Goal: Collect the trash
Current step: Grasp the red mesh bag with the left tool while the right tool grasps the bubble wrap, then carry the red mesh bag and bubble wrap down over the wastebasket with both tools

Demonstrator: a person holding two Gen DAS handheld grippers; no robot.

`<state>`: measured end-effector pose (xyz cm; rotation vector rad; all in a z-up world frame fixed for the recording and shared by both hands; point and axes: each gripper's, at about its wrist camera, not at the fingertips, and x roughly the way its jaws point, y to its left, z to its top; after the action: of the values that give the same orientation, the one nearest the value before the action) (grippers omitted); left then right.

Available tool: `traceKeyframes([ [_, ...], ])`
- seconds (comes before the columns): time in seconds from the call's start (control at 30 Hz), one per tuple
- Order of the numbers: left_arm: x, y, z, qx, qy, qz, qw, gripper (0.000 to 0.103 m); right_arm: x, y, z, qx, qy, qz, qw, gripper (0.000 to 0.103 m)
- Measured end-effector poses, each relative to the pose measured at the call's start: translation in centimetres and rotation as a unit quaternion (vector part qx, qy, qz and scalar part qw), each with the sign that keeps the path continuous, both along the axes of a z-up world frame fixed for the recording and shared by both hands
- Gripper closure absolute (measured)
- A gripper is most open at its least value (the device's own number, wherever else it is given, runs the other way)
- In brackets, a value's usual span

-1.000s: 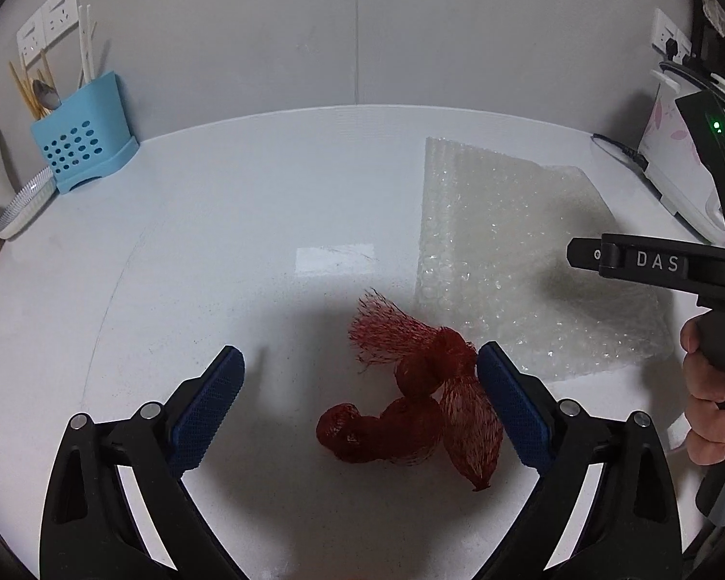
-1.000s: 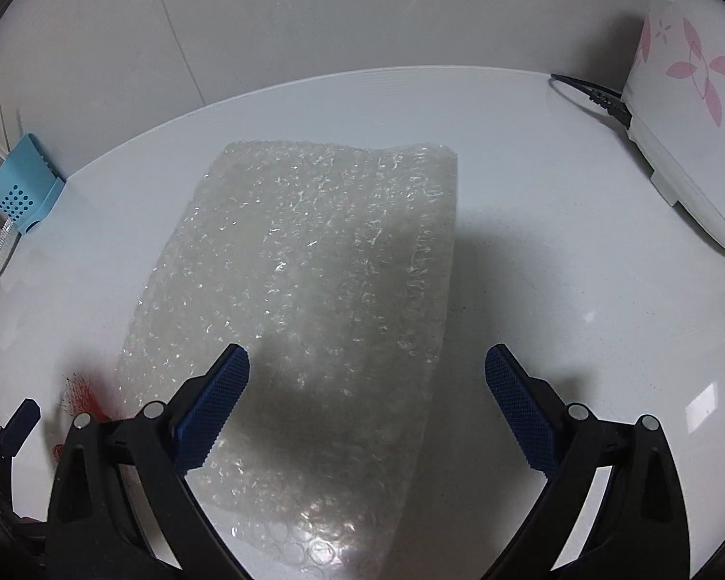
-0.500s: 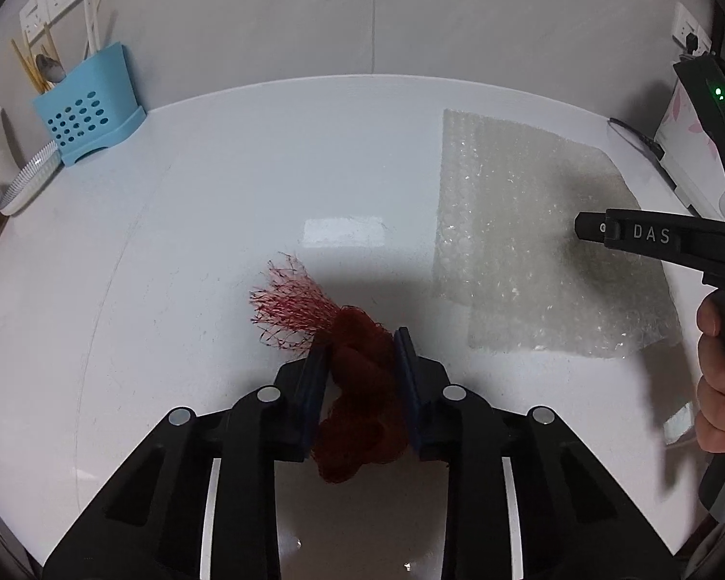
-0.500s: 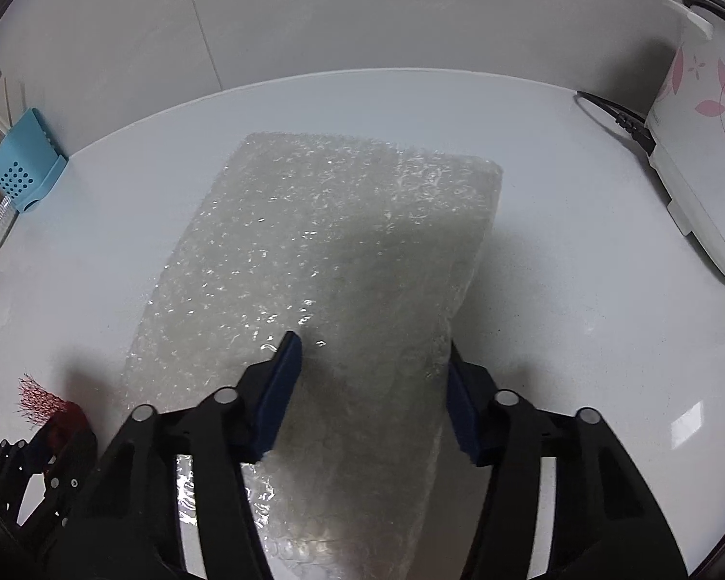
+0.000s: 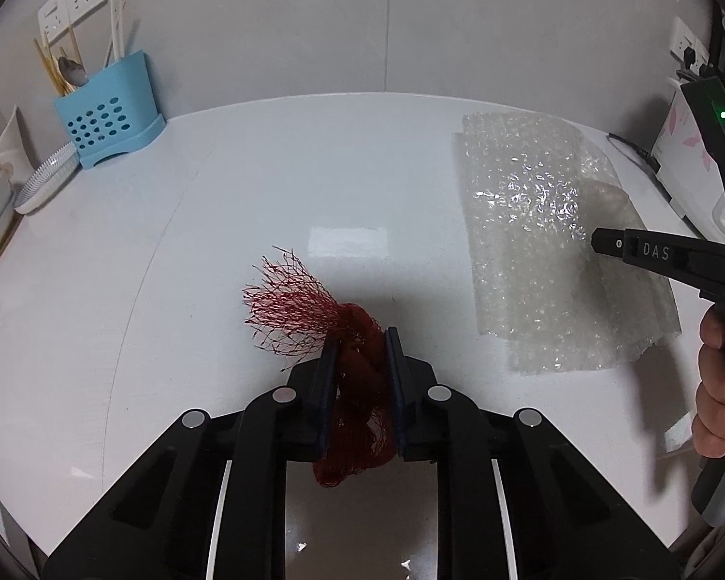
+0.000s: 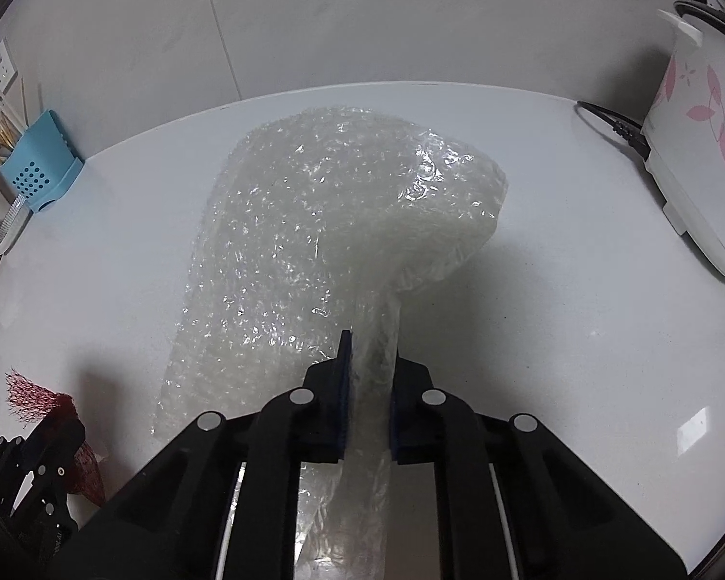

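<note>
White kitchen counter (image 5: 266,183): left gripper (image 5: 361,338) clamps a bunched red mesh net bag (image 5: 314,314); right gripper (image 6: 368,343) pinches the clear bubble-wrap sheet (image 6: 314,203), which trails lengthwise ahead.

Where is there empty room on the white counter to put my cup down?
The widest bare stretch of counter lies between the blue utensil holder and the bubble wrap, beyond the red mesh bag. Another bare strip runs between the bubble wrap and the rice cooker. The far-left edge by the plate is crowded.
</note>
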<state>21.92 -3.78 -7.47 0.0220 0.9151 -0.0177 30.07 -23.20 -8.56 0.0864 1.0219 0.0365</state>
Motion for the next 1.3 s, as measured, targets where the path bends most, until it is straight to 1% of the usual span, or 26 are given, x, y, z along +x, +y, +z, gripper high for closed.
traceKeyframes([
  [0.2, -1.1, -0.2, 1.3, 0.000, -0.011, 0.005, 0.9999, 0.085, -1.7, -0.4, 1.8, -0.004, -0.021, -0.003, 1.000, 0.092],
  [0.53, -3.8, -0.5, 3.3, 0.004, -0.031, 0.003, 0.9995, 0.085, -5.2, -1.4, 4.2, -0.003, -0.043, -0.004, 0.999, 0.092],
  [1.03, -8.6, -0.7, 5.9, 0.004, -0.055, 0.007, 0.9985, 0.085, -12.0, -3.2, 7.3, -0.002, -0.077, -0.003, 0.997, 0.092],
  [1.3, -11.9, -0.5, 7.3, 0.001, -0.068, 0.006, 0.9977, 0.085, -16.0, -2.9, 8.4, 0.000, -0.095, 0.007, 0.995, 0.092],
])
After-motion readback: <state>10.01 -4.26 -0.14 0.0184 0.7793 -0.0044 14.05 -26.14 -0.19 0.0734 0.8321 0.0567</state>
